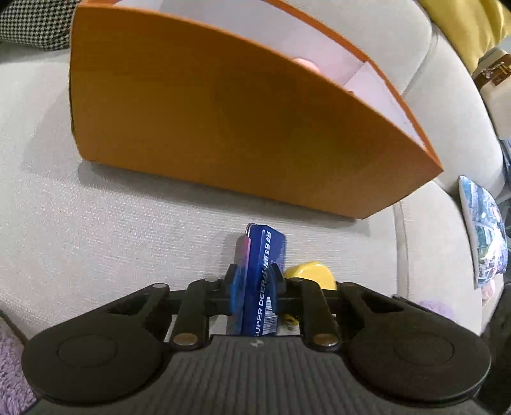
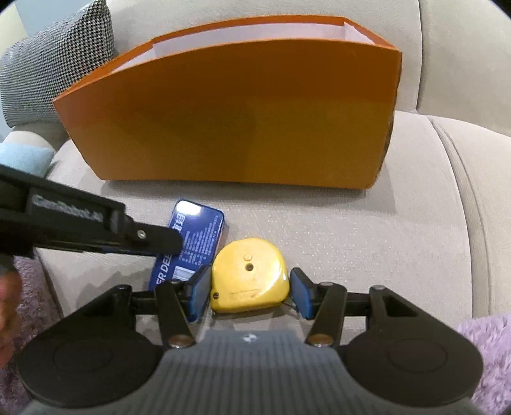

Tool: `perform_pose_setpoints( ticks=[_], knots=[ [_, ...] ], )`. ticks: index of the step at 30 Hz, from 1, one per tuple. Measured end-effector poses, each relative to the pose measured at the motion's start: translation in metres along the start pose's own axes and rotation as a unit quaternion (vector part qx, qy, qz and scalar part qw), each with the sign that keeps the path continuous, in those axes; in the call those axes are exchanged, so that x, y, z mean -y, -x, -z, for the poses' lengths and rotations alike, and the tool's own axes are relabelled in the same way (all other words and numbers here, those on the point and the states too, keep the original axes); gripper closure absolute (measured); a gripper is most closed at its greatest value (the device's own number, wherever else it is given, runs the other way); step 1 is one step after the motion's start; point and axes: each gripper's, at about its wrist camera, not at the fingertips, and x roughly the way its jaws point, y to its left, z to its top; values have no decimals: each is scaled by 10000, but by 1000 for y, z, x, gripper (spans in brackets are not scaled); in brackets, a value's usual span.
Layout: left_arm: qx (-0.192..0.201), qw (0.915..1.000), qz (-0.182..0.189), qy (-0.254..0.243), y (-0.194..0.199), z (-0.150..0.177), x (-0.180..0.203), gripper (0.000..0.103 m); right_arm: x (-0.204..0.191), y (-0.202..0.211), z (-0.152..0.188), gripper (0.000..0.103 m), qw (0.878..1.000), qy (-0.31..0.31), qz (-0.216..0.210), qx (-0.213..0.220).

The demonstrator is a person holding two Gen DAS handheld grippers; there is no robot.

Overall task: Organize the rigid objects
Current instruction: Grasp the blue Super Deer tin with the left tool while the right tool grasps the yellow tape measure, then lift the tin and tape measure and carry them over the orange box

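Note:
A slim blue box (image 1: pixel 262 252) printed "SUPER DEER" stands on edge on the beige sofa seat (image 1: pixel 111 230), and my left gripper (image 1: pixel 254 274) is shut on it. In the right wrist view the same blue box (image 2: pixel 199 230) lies just left of a yellow tape measure (image 2: pixel 249 265), with a left finger (image 2: pixel 159 237) reaching over it. My right gripper (image 2: pixel 249 281) is shut on the tape measure, a blue pad on each side. The tape measure (image 1: pixel 311 273) peeks out behind the left gripper's right finger.
A tall orange open-top box (image 2: pixel 239 121) with a white lining stands on the seat just beyond both objects. A houndstooth cushion (image 2: pixel 48 70) sits at the back left, a yellow cushion (image 1: pixel 463 25) at the far right. Purple fluffy fabric (image 2: pixel 485 351) lies along the near edge.

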Motion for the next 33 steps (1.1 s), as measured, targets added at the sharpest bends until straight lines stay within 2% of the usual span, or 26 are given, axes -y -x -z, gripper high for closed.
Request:
perform_pose_setpoints(
  ticks=[5,7,16,25,30,33],
  knots=[
    [-78,9997,44,-237,3,0,8,84,-2,-1,0,47,10000,14,-63,4],
    [-145,9994,-49,-296,-4,1,13,85,-4,-1,0,47,9999,76,-90,23],
    [-21,9990,-71,-444,0,2,14,88,3,5,2,48,9998,114,-97,130],
    [393,9965,255,-698,58,-11,23,88,6,47,-16,48,9989,98,-201,409],
    [681,9923,556,-878,92,-31,38,88,10,86,-47,48,9967,158,-279,744],
    [870,9888,707,-989,106,-56,54,88,10,107,-72,48,9938,370,-302,1003]
  ],
)
